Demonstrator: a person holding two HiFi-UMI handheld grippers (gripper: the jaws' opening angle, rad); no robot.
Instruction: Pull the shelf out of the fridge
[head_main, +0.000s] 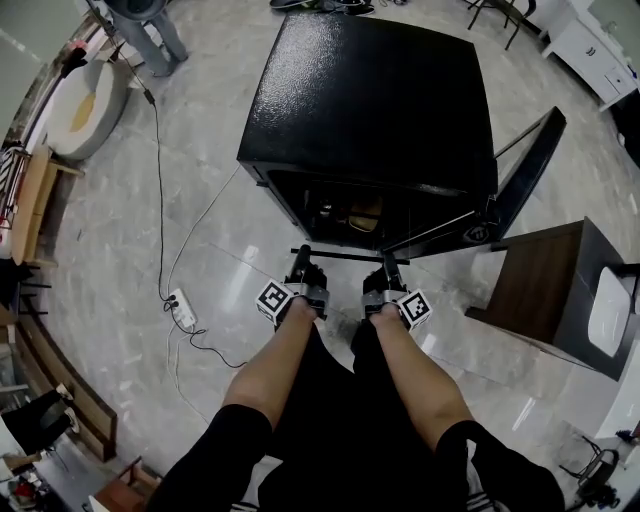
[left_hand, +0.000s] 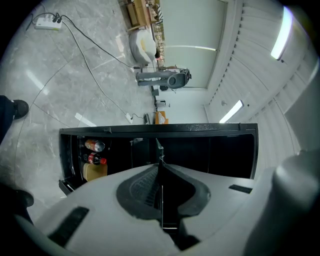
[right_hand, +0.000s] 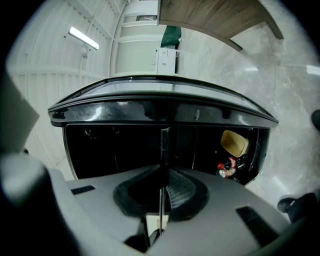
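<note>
With the jaws of my left gripper (head_main: 301, 262) and right gripper (head_main: 388, 265) pinching the shelf (head_main: 345, 256) at its near edge, I should pull both evenly and level out of the fridge (head_main: 370, 100).

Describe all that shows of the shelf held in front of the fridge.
The shelf is a thin flat panel with a dark front strip; pale floor shows through behind the strip, so it looks like clear glass. It sits partly out of the open black fridge, its right edge running back toward the opening. The left gripper and right gripper are each shut on the front strip, near its ends. Both gripper views show it edge-on, a fine line between the pads.
</note>
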